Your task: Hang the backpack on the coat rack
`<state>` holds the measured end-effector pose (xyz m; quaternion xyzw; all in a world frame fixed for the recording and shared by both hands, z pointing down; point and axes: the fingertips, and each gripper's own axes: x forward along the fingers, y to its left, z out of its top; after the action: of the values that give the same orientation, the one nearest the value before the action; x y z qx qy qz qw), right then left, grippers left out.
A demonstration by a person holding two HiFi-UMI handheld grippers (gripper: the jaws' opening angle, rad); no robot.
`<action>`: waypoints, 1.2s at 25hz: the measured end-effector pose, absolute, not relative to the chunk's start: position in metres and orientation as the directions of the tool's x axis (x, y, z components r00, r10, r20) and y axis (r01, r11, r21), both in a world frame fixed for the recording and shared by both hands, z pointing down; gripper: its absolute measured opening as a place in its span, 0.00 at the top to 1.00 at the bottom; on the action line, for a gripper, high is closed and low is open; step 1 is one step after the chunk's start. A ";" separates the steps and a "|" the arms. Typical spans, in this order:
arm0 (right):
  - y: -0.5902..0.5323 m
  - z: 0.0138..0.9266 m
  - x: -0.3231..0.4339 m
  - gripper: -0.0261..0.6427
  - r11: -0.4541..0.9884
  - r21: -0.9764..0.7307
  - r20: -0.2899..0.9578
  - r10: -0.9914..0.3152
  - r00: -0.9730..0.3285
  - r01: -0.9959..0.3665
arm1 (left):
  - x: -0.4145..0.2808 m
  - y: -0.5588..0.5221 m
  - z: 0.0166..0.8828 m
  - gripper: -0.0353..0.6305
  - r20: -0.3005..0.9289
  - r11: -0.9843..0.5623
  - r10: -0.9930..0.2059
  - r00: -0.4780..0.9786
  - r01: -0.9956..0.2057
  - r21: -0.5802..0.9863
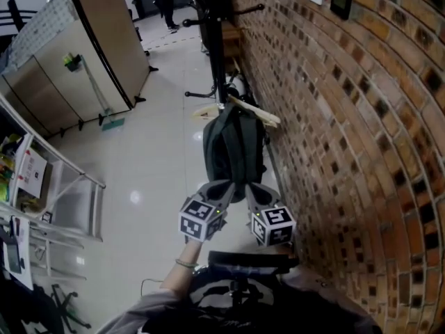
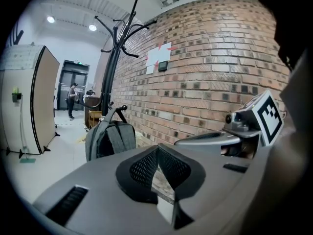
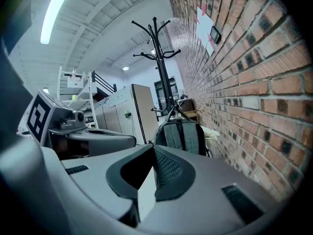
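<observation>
A dark grey backpack (image 1: pixel 233 148) hangs low against the black coat rack (image 1: pixel 214 33), its top handle looped over a short lower peg (image 2: pixel 120 108). It shows straps-first in the left gripper view (image 2: pixel 110 138) and in the right gripper view (image 3: pixel 182 136). The left gripper (image 1: pixel 224 185) and right gripper (image 1: pixel 252 186) sit side by side just short of the pack, apart from it. Both are shut with nothing between the pads, as seen in the left gripper view (image 2: pixel 157 150) and the right gripper view (image 3: pixel 153 152). The rack's upper hooks (image 2: pixel 128 26) are bare.
A brick wall (image 1: pixel 348 138) runs along the right, close to the rack. A pale wooden piece (image 1: pixel 256 111) leans by the backpack's top. Tall beige cabinets (image 1: pixel 83 54) and a metal shelf frame (image 1: pixel 62 200) stand at the left. A person (image 2: pixel 72 100) stands far down the hall.
</observation>
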<state>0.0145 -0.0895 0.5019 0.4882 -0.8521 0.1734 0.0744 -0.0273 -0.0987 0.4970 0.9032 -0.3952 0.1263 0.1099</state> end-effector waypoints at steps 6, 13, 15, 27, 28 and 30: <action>-0.092 0.500 0.005 0.95 0.449 -0.229 0.288 -0.816 -0.501 -0.863 | -0.030 -0.100 0.496 0.95 0.323 -0.687 -0.662 0.677 -0.720 0.100; -0.088 0.503 -0.004 0.95 0.434 -0.212 0.309 -0.820 -0.481 -0.876 | -0.035 -0.099 0.502 0.95 0.329 -0.704 -0.639 0.695 -0.701 0.114; -0.088 0.505 -0.008 0.95 0.426 -0.214 0.315 -0.822 -0.475 -0.879 | -0.037 -0.097 0.504 0.95 0.332 -0.708 -0.633 0.699 -0.697 0.117; -0.091 0.503 -0.023 0.95 0.425 -0.211 0.311 -0.825 -0.473 -0.880 | -0.056 -0.100 0.504 0.95 0.325 -0.704 -0.637 0.699 -0.699 0.124; -0.090 0.503 -0.024 0.95 0.425 -0.211 0.311 -0.825 -0.473 -0.880 | -0.057 -0.100 0.505 0.95 0.326 -0.704 -0.637 0.699 -0.699 0.124; -0.090 0.502 -0.026 0.95 0.424 -0.211 0.314 -0.824 -0.472 -0.881 | -0.060 -0.100 0.505 0.95 0.327 -0.704 -0.636 0.699 -0.699 0.124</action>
<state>-0.0258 -0.0902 0.5024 0.5075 -0.8398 0.1748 0.0813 -0.0597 -0.0997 0.5054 0.9137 -0.3653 0.1310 0.1204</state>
